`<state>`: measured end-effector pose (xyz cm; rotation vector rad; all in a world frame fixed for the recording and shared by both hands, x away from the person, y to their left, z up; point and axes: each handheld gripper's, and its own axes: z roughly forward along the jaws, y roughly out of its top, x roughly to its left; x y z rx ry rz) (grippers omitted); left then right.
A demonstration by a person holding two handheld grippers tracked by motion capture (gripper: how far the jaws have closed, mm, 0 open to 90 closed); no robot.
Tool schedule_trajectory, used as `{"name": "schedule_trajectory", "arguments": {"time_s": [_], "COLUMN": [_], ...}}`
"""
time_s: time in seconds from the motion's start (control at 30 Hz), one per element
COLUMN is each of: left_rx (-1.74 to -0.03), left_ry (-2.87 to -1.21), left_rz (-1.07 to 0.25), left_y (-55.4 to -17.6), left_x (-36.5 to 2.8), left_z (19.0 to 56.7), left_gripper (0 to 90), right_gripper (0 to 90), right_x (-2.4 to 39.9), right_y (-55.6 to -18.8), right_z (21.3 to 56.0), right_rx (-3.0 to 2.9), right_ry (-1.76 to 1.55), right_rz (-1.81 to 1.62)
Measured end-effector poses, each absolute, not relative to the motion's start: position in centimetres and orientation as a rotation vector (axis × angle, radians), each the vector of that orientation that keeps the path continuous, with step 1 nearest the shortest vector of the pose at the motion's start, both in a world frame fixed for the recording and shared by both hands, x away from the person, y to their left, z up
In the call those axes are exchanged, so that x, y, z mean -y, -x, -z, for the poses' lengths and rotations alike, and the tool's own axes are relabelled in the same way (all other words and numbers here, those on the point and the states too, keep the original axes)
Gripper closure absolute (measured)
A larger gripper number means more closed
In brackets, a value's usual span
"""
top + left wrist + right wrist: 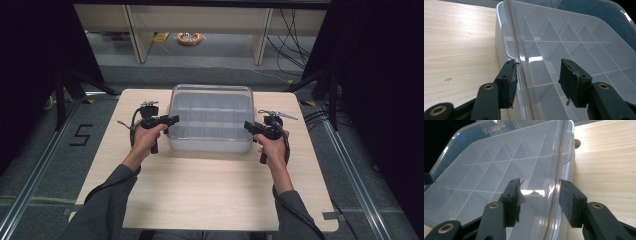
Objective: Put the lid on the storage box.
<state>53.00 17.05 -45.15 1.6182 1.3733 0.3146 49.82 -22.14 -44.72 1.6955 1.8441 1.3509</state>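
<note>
Pale tabletop (210,185) carried a clear lidded box (210,117). Left gripper (172,119) and right gripper (248,126) straddled its lid edges (opposite ends), jaws parted, apparently not clamping, probably to lift evenly.

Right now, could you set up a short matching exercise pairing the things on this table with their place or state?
Things:
1. left tool
2. right tool
3. clear box
4. table

Descriptions:
A. light wood, bearing everything
B. astride the box's right edge
C. lidded, divided into compartments
D. astride the box's left edge

Pairs: 1-D, 2-B, 3-C, 4-A
</note>
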Motion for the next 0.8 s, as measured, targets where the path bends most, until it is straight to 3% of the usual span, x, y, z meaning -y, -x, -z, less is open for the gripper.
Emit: {"name": "schedule_trajectory", "arguments": {"time_s": [0.2, 0.27, 0.3, 0.37, 0.8], "left_rx": [-1.381, -1.374, -1.372, -1.398, -1.383], "left_ry": [-1.613, -1.73, -1.707, -1.645, -1.659], "left_rz": [-0.324, -0.45, -0.425, -0.355, -0.35], "left_y": [-52.9, -52.9, -52.9, -53.0, -52.8], "left_x": [-17.0, -16.9, -17.0, -17.1, -17.0], "left_z": [45.1, 45.3, 45.6, 45.9, 45.9], "left_gripper": [47.5, 53.9, 50.1, 50.7, 51.6], "right_gripper": [53.9, 54.3, 55.1, 55.4, 58.5], "right_x": [21.9, 22.4, 22.5, 22.6, 22.3], "right_y": [-49.9, -50.1, -50.1, -50.1, -49.9], "right_z": [44.1, 44.0, 43.9, 44.0, 44.9], "right_rx": [-1.868, -1.888, -1.914, -1.901, -1.893], "right_ry": [-1.695, -1.645, -1.658, -1.651, -1.703], "right_rz": [-1.242, -1.262, -1.271, -1.232, -1.263]}}
